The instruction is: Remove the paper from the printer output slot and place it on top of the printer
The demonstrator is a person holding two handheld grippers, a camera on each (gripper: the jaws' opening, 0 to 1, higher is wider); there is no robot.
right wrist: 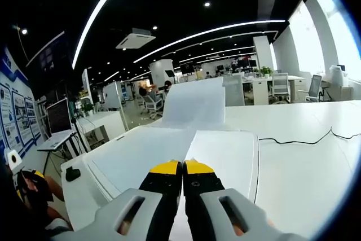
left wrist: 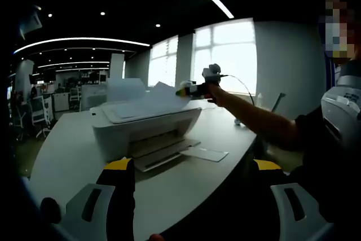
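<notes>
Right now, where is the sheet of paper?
In the left gripper view, the paper lies on top of the white printer, with the right gripper at its far right edge. In the right gripper view it spreads under that shut gripper.

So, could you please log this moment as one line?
right gripper: shut on paper | paper: over printer top | left gripper: open, held back | table

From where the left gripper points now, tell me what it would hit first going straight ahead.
Probably the printer, at its front output tray. The left gripper is open and aimed at it across bare table; depth is uncertain.
</notes>
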